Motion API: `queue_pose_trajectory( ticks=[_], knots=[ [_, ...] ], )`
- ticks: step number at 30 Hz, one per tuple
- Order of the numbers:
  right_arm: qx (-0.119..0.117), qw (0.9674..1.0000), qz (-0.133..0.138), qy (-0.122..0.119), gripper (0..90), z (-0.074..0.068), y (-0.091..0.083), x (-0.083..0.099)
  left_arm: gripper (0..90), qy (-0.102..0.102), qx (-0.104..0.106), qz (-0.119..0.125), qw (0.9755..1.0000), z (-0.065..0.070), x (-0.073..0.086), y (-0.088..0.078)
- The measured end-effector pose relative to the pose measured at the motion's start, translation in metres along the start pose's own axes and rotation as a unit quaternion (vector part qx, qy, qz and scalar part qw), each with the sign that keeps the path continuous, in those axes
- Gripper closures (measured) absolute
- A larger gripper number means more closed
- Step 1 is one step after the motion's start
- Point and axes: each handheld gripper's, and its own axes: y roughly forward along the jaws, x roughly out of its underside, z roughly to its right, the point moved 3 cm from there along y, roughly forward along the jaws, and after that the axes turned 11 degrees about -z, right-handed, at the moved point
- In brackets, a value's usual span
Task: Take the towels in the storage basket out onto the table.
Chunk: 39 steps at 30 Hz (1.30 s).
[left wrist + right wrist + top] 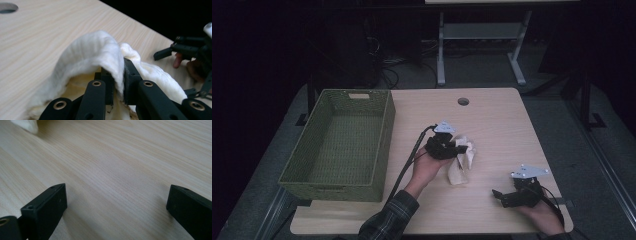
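- High view: left gripper (455, 148) pinches a fold of the cream cloth (462, 162) mid-table, likely to lift it toward the green basket (377, 145).
- Right gripper (502, 196) rests wide apart, empty, near the table (492, 115) edge.

The pale wooden bench (492, 120) has a smooth, matt top with fine straight grain. On it lies a cream-coloured fluffy cloth (92, 50), soft and nappy with a ribbed, fleecy surface, and at the left stands a green woven basket (382, 150) of rough, matt wicker-like weave. The left hand-held gripper (119, 80) has matt black plastic jaws with brass-coloured metal rivets, and the right hand-held gripper (116, 205) has the same dull black plastic.
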Motion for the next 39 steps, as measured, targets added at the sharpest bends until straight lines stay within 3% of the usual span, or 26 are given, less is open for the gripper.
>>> queue_pose_trajectory(
  ticks=[7, 9, 12, 16, 20, 22, 24, 25, 30, 39],
  knots=[
    [0.0, 1.0, 0.0, -0.001, 2.7, 0.0, 0.0, 0.0, 75.2, -0.001, -0.008, -0.026, 0.9996, -0.004, 0.015, 0.02],
    [0.0, 1.0, 0.0, -0.001, 2.7, 0.0, 0.0, 0.0, 64.3, 0.001, -0.011, -0.039, 0.9992, -0.007, 0.018, 0.022],
    [0.001, 1.0, 0.0, 0.001, 2.8, 0.0, 0.0, 0.0, 47.3, -0.004, -0.012, -0.031, 0.9994, -0.005, 0.019, 0.016],
    [0.001, 1.0, 0.0, 0.001, 2.9, 0.0, 0.0, 0.0, 39.3, 0.01, -0.027, -0.025, 0.9993, 0.001, 0.021, -0.003],
    [0.001, 1.0, 0.0, 0.0, 3.2, 0.0, 0.0, 0.0, 42.2, 0.024, -0.026, -0.016, 0.9992, 0.014, 0.03, -0.019],
    [-0.001, 1.0, 0.001, -0.003, 5.2, -0.001, -0.001, 0.0, 44.5, 0.027, -0.025, -0.017, 0.9992, 0.018, 0.033, -0.021],
    [-0.003, 1.0, 0.003, -0.005, 5.9, -0.002, -0.001, 0.0, 48.1, 0.047, -0.025, -0.023, 0.9983, 0.028, 0.044, -0.023],
    [-0.003, 1.0, 0.003, -0.005, 5.9, -0.002, -0.001, 0.0, 49.0, 0.047, -0.025, -0.023, 0.9983, 0.028, 0.044, -0.023],
    [-0.004, 1.0, -0.002, -0.008, 15.3, -0.007, -0.003, -0.003, 50.7, 0.064, -0.017, -0.038, 0.997, 0.044, 0.065, -0.012],
    [-0.018, 0.9997, -0.001, -0.015, 24.3, -0.016, -0.001, -0.016, 50.9, 0.084, -0.007, -0.059, 0.9947, 0.056, 0.075, 0.008]
  ],
)
